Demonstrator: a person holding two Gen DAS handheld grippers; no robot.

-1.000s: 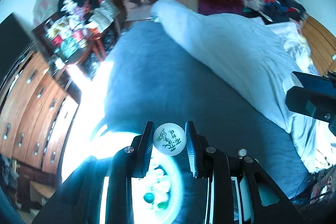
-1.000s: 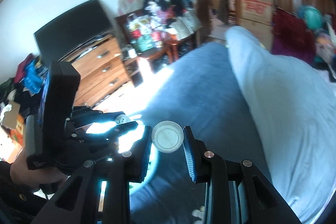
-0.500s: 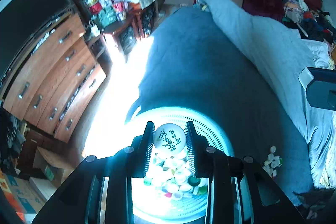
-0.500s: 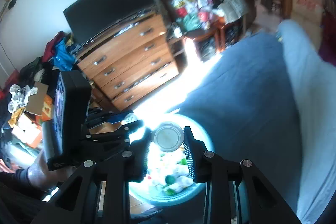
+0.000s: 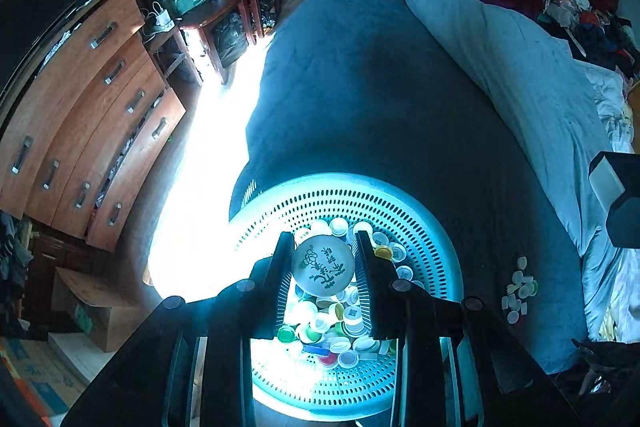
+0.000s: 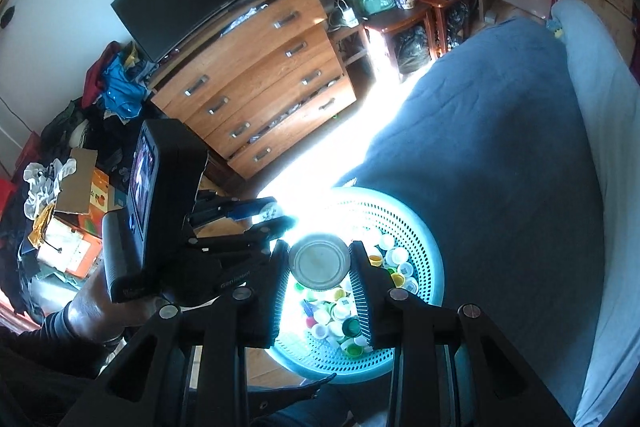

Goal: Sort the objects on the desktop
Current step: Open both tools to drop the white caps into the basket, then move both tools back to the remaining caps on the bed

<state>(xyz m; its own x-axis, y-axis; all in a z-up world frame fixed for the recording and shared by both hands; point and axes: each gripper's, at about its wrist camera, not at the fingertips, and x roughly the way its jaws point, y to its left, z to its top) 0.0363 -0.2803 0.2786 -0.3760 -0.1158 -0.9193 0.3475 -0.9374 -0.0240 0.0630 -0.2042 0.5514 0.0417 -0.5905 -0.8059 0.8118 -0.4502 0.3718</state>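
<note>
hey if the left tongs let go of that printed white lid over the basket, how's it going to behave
The lid looks thin, flat and plastic, so probably light and stiff; it should drop without breaking. It is round and held by its edges, so it may slip or twist in the left tongs. Landing on the heaped caps in the basket, it could slide or tip.

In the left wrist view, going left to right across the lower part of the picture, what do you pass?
Wooden chest of drawers → sunlit floor → left claw shut on a white printed cap over the teal basket → small pile of loose caps on the blue bedspread.
</note>
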